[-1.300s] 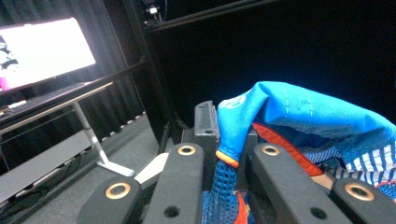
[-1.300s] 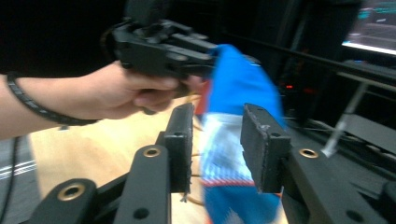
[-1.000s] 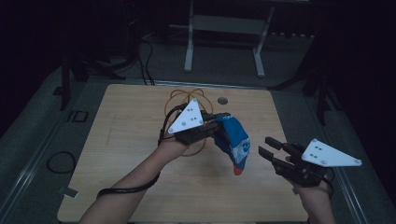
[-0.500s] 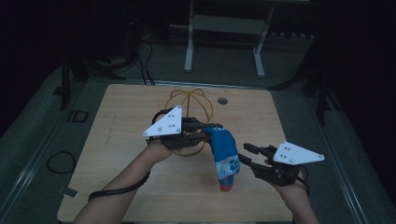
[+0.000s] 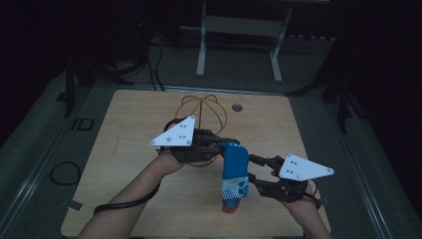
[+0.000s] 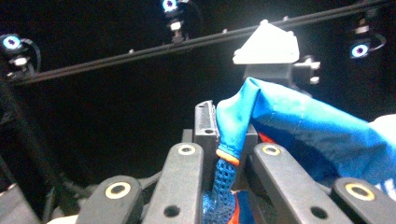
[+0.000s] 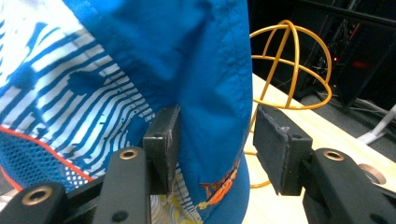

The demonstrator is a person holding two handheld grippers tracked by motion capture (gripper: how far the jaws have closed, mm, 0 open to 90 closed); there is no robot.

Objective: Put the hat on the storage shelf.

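Near the middle of the high view, the left gripper (image 5: 226, 144) is pinching the top edge of a blue cap (image 5: 235, 175), its jaws closed tight on the fabric. In the left gripper view the blue cloth is bunching up between the two black jaws, with a strip of blue mesh and an orange trim running down into the gap. The cap is hanging down from that grip above the wooden tabletop (image 5: 139, 129), its lower, white-striped part and orange-red tip pointing toward the bottom of the frame.

The right gripper (image 5: 255, 170) is sitting at the lower right of the high view, reaching leftward to the cap's side. Its jaws have just been opening and are standing about half apart; in the right gripper view the cap's blue edge is lying between them, one pad against the cloth and the other clear of it, so they are not clamping.

Behind the cap, toward the upper centre of the tabletop, a yellow wire dome frame (image 5: 204, 113) is standing. A small round grommet hole (image 5: 237, 107) is showing just to its right.
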